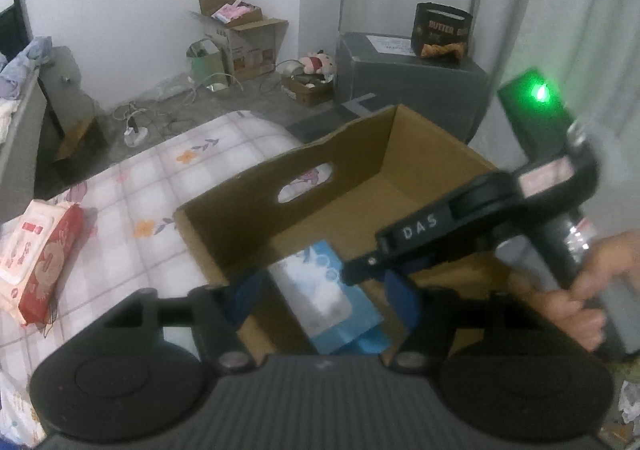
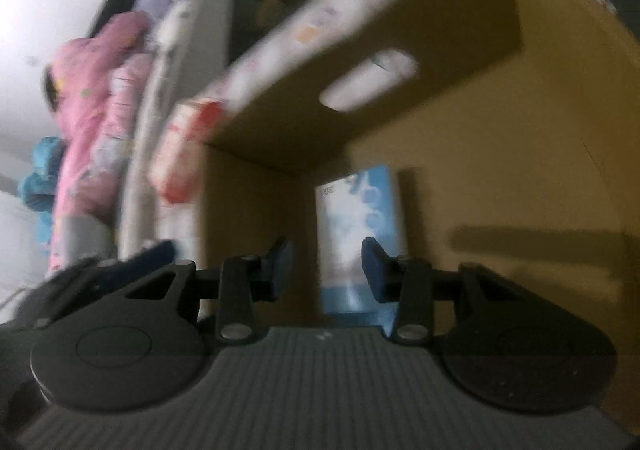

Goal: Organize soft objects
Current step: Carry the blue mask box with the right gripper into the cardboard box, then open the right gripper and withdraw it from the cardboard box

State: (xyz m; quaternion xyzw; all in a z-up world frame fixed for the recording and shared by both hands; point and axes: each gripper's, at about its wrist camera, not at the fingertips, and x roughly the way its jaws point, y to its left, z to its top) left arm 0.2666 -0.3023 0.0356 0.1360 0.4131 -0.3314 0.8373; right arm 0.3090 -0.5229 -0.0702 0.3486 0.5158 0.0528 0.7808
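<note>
Bed sheet [image 1: 120,186], white check with small flowers, covers the surface under everything. Open cardboard box [image 1: 256,186] sits on it, oval handle hole cut in the near-left wall; same box [image 2: 460,98] fills the right wrist view, blurred. Red-and-white wipes pack [image 1: 38,262] lies flat on the sheet, left of the box and apart from it. Blue-and-white tissue pack [image 1: 332,302] rests on the box floor near the close corner; seen again [image 2: 360,218] lying between the right tool's fingers in view. Left gripper [image 1: 320,304]: jaws fairly wide, straddling the tissue pack from above, pads not pressing on it. Right gripper [image 2: 326,270]: jaws narrower, parted, nothing clamped; contact with the pack below cannot be told. Hand [image 1: 584,298] grips the right tool's handle at right edge.
</note>
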